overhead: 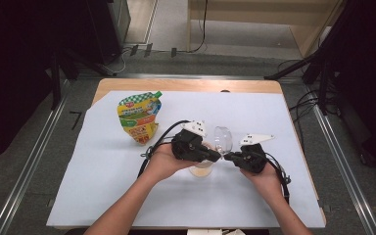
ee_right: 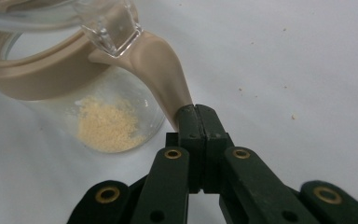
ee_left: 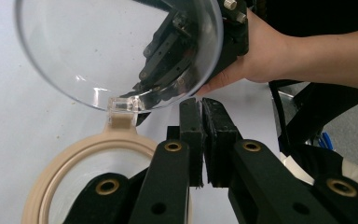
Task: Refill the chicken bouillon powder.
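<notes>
Pale blue-white sheeting covers the wooden tabletop (overhead: 254, 103), smooth and matte, with a strip of bare light wood showing along the far edge. At far left on the sheet lies a glossy, crinkled yellow-and-green refill pouch (overhead: 139, 117) with a green cap at its upper corner, well apart from the hands.

Near the middle stands a small round clear jar (ee_right: 116, 116) with a smooth beige plastic collar. Its walls are see-through, and a little heap of coarse, pale yellow powder (ee_right: 107, 126) sits on its bottom. A few loose crumbs dot the sheet to the right in the right gripper view. A domed, clear plastic lid (ee_left: 98, 46) is hinged to the collar by a small clear block and stands swung up and open on the far side of the jar. It is glassy enough that the other hand and its black hardware show through it.

From the collar a tapering beige tab (ee_right: 161, 70) curves down and outward. The right tool (ee_right: 196, 109), black with flat rubbery pads and brass-coloured rivets, is clamped on the tip of this tab, on the jar's right side in the high view.

The left tool (ee_left: 203, 105), of the same build, has its pads pressed together with nothing between them. It sits just over the jar's rim, right beside the hinge and below the raised lid's lower edge, on the jar's left side in the high view.
</notes>
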The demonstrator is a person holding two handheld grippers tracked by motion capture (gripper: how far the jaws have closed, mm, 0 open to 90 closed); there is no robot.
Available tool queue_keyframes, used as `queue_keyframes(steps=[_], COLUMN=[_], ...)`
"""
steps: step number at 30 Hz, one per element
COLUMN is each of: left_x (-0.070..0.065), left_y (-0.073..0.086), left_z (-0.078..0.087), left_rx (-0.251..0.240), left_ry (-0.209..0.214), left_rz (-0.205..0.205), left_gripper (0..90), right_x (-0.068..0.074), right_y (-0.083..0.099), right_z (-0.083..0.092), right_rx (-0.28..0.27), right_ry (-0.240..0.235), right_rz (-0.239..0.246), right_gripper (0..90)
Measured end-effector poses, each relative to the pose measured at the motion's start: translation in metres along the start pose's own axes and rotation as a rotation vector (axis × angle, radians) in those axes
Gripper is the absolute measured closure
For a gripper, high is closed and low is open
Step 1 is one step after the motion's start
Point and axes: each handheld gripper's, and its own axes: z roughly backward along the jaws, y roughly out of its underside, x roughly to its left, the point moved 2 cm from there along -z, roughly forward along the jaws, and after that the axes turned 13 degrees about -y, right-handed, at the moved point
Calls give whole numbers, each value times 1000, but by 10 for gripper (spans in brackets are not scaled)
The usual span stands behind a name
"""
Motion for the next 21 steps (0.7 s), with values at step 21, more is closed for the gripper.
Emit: queue_keyframes(steps=[21], left_x=[8], left_y=[12], left_z=[22], left_rx=[19], left_ry=[15], left_rz=[119], left_gripper=[569], right_x=[-1], right_y=[6], right_z=[13], right_rx=[-8], right_ry=[-52], right_rz=[-8], right_gripper=[691])
